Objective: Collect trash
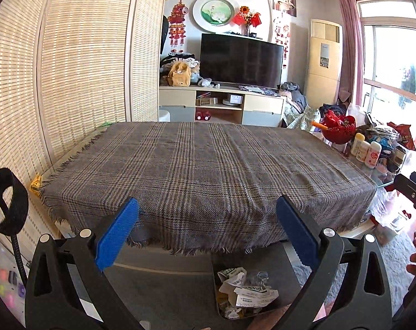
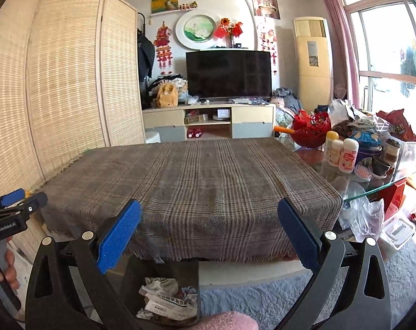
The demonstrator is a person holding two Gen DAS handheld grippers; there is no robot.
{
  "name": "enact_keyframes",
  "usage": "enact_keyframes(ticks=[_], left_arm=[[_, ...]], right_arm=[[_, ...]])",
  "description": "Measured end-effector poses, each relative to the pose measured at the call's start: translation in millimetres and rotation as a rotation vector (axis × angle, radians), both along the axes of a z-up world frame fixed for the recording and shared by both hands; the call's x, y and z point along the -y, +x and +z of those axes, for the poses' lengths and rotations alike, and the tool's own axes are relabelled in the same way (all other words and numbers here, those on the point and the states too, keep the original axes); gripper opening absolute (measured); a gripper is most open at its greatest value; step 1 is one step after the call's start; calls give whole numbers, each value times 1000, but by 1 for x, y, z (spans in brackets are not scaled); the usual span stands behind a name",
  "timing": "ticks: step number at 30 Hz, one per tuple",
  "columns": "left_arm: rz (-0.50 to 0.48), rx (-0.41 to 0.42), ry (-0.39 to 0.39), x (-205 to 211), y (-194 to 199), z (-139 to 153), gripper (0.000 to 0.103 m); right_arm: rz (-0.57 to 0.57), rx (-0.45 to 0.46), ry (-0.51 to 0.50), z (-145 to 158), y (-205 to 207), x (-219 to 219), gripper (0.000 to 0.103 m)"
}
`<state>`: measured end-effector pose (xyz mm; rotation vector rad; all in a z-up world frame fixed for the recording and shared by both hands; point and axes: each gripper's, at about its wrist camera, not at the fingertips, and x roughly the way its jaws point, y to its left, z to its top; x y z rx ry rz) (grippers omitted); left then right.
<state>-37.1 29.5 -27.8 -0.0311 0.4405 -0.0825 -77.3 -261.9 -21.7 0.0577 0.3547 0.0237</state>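
A dark trash bin [image 1: 276,264] stands on the floor below the table's near edge, holding crumpled paper scraps [image 1: 246,288]. In the right wrist view the same bin [image 2: 188,272] shows crumpled paper [image 2: 166,299] inside. My left gripper [image 1: 208,214] hangs open over the table's front edge, nothing between its blue pads [image 1: 117,233]. My right gripper [image 2: 209,214] is also open and empty, above the same edge. The plaid cloth [image 1: 208,170] on the table carries no loose trash that I can see. The left gripper [image 2: 13,209] shows at the left of the right wrist view.
The glass table end on the right is crowded: a red basket [image 2: 312,129], white bottles [image 2: 342,154], snack bags [image 2: 400,126] and a hairbrush [image 2: 363,173]. Plastic bags [image 2: 364,217] and a clear box [image 2: 397,228] sit on the carpet. A woven screen [image 1: 70,82] stands left.
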Motion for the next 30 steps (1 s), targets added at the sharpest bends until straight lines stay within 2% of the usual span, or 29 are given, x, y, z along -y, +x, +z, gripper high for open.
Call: enact_keyframes(ticks=[16,30], left_arm=[[1,84,6,0,-10,24,95],[-7,99,-8,-1,-12,27,95]], right_arm=[[34,83,-26,17,-9,-14,100],[44,96,-23,20,-10,-18,100]])
